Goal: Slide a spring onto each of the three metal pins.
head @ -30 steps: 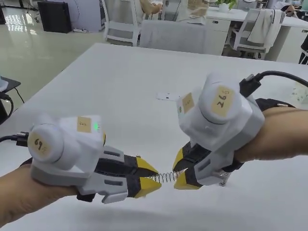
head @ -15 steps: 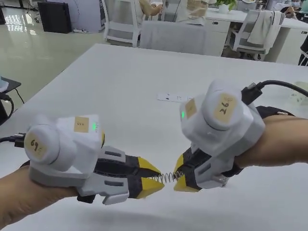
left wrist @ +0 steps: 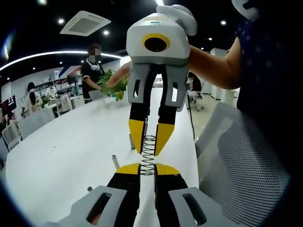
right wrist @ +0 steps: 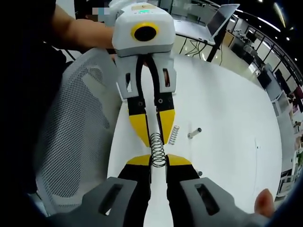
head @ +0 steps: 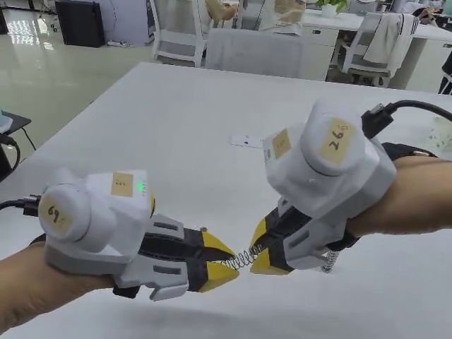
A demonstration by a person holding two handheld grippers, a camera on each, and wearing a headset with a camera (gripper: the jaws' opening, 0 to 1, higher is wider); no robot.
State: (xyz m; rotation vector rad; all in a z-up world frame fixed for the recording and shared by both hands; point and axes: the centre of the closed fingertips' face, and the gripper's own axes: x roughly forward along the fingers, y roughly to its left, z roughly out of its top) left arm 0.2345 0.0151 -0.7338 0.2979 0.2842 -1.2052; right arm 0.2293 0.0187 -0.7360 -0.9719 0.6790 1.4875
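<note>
Both tongs meet at 6 o'clock in the head view, left gripper (head: 224, 265) and right gripper (head: 258, 254) each clenched on one end of a spring (head: 242, 259) over the table (head: 176, 141). Left gripper view: the spring (left wrist: 148, 156) stands at centre between the two sets of tips. Right gripper view: a loose spring (right wrist: 174, 134) and a pin (right wrist: 194, 133) lie at 1 o'clock from the held one

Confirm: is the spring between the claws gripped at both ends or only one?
Both ends: the spring spans straight between the left claw and right claw, each shut on one end.
</note>
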